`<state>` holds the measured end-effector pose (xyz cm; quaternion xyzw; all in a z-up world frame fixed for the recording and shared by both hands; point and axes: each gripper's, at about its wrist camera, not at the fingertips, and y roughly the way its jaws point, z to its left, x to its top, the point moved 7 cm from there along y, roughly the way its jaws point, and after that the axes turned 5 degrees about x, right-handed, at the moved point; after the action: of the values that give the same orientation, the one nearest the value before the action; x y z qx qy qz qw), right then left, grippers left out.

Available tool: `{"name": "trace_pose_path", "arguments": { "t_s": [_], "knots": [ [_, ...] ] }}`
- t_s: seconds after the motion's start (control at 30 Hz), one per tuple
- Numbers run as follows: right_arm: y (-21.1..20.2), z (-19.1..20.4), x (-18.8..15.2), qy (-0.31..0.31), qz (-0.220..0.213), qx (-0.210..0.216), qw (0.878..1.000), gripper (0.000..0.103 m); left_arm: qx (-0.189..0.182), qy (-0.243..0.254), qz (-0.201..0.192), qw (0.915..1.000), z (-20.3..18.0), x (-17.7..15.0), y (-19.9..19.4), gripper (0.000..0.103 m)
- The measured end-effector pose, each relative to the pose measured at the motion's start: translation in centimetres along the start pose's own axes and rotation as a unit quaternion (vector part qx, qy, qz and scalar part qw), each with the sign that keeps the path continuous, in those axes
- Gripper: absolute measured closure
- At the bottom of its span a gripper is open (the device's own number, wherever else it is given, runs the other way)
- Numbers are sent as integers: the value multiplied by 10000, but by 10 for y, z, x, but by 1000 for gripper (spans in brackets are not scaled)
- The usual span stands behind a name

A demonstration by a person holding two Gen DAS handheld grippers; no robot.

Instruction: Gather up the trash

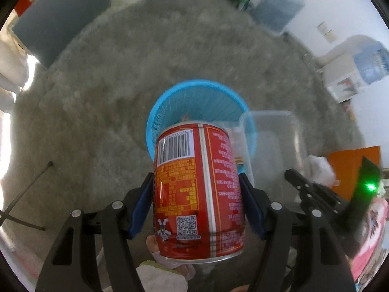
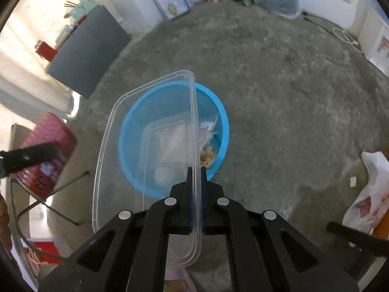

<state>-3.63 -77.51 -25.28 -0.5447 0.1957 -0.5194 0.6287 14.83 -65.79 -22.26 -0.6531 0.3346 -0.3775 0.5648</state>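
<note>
1. I judged the step in hand to be the carry-and-drop: both of my grippers were loaded and held above the blue slatted wastebasket (image 1: 201,102) on the grey concrete floor (image 1: 109,85), which already held some scraps and wrappers.

2. My left gripper (image 1: 197,204) held a red tin can (image 1: 198,189) with a barcode and a QR code on its label. The blue pads (image 1: 141,206) pressed on its two sides about halfway along its body, so the jaws stood fairly wide, filled by the can. The can pointed forward along the fingers, tilted a little, its far end overlapping the near rim of the wastebasket in the left wrist view.

3. In the right wrist view that can (image 2: 48,150) showed blurred at the left, beside the wastebasket (image 2: 222,126) rather than plainly over its mouth. The next move for that hand, as I judged it, called for bringing the can over the opening before spreading the jaws.

4. My right gripper (image 2: 196,172) was pinched almost shut on one thin side wall of a clear plastic food container (image 2: 145,133), near its bottom corner. The container hung on edge to the left of the jaws, its open face turned left, across most of the wastebasket's mouth.

5. Its release seemed to call only for opening the jaws, though the wide tub could catch on the rim.
</note>
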Motion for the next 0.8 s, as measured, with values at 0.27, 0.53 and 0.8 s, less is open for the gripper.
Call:
{"name": "trace_pose_path", "arguments": {
  "t_s": [0.27,0.53,0.8],
  "knots": [
    [47,-1,24,67,192,-260,9995,95,274,-166,567,9979,0,36,77,33],
    [71,-4,32,-26,74,-379,9992,58,415,-439,323,9977,18,44,77,18],
    [46,-14,31,55,-240,-392,9989,56,348,-505,126,9980,18,42,59,18]
  ]
}}
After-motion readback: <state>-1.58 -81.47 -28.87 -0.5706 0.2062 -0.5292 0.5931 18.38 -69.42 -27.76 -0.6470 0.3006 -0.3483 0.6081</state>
